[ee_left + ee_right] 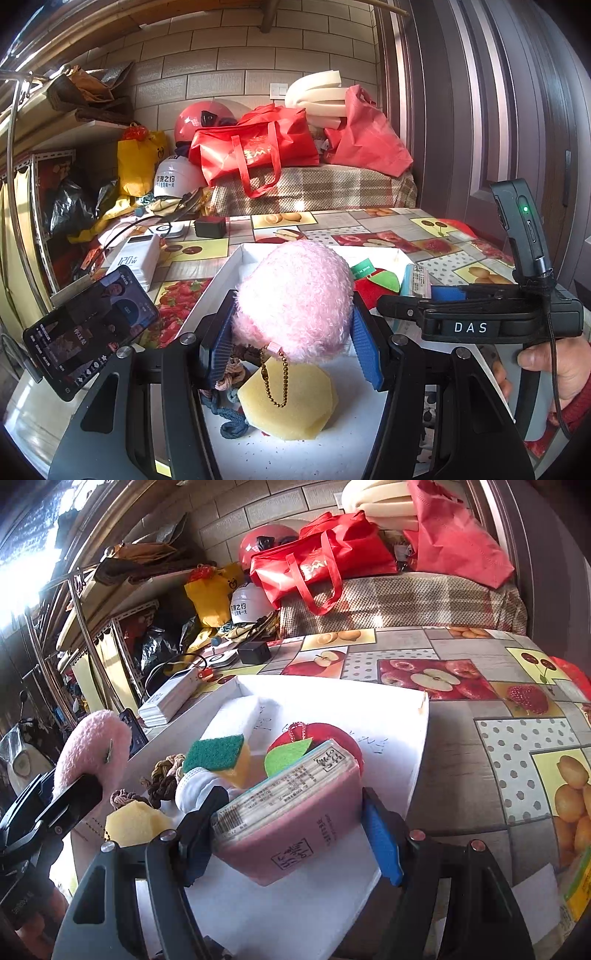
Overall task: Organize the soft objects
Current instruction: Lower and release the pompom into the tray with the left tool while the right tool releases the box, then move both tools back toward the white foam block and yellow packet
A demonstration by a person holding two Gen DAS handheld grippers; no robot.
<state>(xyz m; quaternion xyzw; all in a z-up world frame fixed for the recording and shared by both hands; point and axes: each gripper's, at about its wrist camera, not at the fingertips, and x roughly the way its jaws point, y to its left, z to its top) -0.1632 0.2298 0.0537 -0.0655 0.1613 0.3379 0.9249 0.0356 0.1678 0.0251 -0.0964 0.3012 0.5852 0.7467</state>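
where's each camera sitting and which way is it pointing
Left wrist: on the left gripper, facing its pink plush ball over the white box; a hand shows at right.
Right wrist: on the right gripper, angled down at its tissue pack; no hand clearly visible.
Shared: ball, box, yellow sponge, fruit-print tablecloth.

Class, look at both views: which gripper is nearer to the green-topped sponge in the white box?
Right. The right gripper, holding a tissue pack, sits just in front of the sponge. The left gripper, holding a pink plush, is off to the sponge's left, outside the box wall.
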